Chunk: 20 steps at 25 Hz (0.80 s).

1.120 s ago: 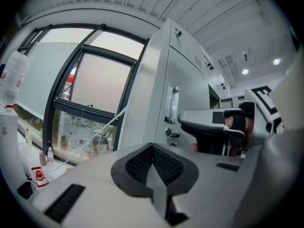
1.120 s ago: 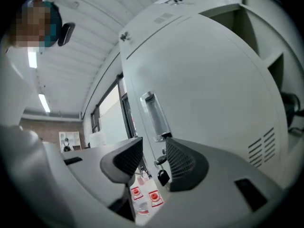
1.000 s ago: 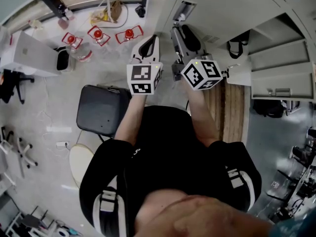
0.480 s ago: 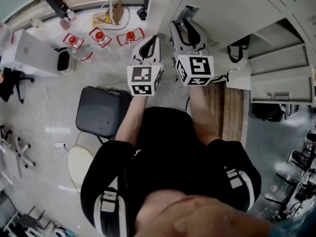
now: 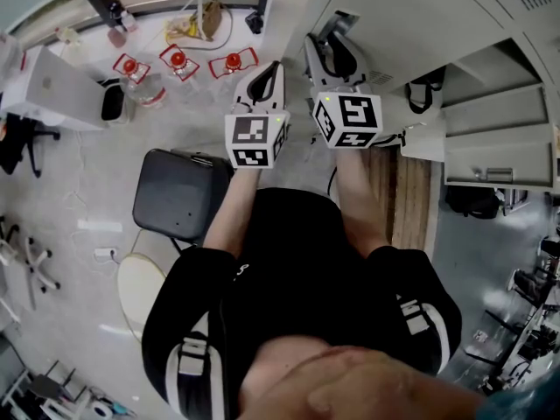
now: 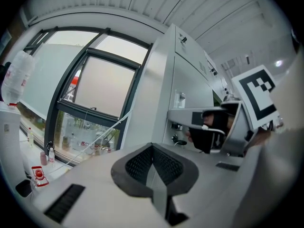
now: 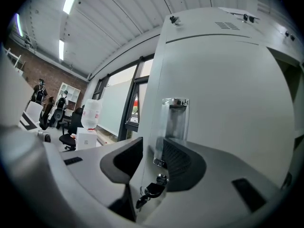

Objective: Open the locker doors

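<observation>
A tall grey locker (image 5: 411, 7) stands ahead of me to the right, and its closed door (image 7: 223, 108) fills the right gripper view. My right gripper (image 7: 152, 163) points level at the door's left edge. That edge runs between the jaws, one jaw on each side, just below the metal handle (image 7: 175, 122) and above a key in the lock (image 7: 151, 191). I see no pad pressing. In the head view the right gripper (image 5: 328, 46) reaches the locker near the handle. My left gripper (image 6: 153, 170) is shut and empty, held beside it (image 5: 271, 68) and short of the locker.
Open locker compartments (image 5: 499, 138) gape to the right, a black strap (image 5: 424, 90) hanging by them. A wooden bench (image 5: 411, 199) lies under my right arm. A black chair (image 5: 179, 195) and red items (image 5: 175, 59) sit on the floor at left. A water dispenser (image 7: 91, 113) stands by the windows.
The right gripper has rolled from tilted to level and shifted slightly toward the locker's edge. The left gripper has stayed put.
</observation>
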{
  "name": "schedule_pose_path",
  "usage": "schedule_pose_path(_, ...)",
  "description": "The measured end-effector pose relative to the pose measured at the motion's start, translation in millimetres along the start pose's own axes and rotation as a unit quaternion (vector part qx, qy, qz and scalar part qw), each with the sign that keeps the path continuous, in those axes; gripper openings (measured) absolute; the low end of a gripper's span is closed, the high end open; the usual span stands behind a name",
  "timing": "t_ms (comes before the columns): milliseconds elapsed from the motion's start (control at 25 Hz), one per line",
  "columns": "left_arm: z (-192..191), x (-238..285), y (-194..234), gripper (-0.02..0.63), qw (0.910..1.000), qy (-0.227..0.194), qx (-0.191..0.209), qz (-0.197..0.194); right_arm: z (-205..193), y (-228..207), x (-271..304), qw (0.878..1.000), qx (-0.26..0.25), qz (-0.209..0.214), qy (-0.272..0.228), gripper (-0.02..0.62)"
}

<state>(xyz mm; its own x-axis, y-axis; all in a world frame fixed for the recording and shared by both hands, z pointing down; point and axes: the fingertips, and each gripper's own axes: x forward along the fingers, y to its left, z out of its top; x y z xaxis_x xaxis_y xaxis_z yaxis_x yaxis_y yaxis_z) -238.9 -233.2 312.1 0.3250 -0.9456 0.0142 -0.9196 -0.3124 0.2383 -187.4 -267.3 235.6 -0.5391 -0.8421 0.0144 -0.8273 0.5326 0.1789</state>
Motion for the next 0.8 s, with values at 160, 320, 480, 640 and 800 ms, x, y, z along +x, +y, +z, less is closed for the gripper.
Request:
schedule_pose_path(160, -3, 2, -6, 0.009, 1.0, 0.004, 0.002, -0.006, 1, 2, -5, 1.0, 0.005, 0.005, -0.006, 0.147)
schedule_pose_path(320, -6, 2, -15, 0.009, 0.9998, 0.008, 0.005, -0.014, 1, 5, -12, 1.0, 0.006, 0.012, -0.012, 0.147)
schedule_pose_path(480, -10, 0, -21, 0.009, 0.9997, 0.014, 0.007, -0.02, 2, 8, -21, 1.0, 0.004, 0.016, -0.015, 0.143)
schedule_pose_path(640, -14, -2, -25, 0.009, 0.9996, 0.019, 0.008, -0.021, 2, 10, -30, 1.0, 0.009, 0.023, -0.019, 0.138)
schedule_pose_path(800, -16, -5, -23, 0.009, 0.9996, 0.021, 0.001, -0.016, 2, 12, -40, 0.999, 0.002, 0.018, -0.029, 0.132)
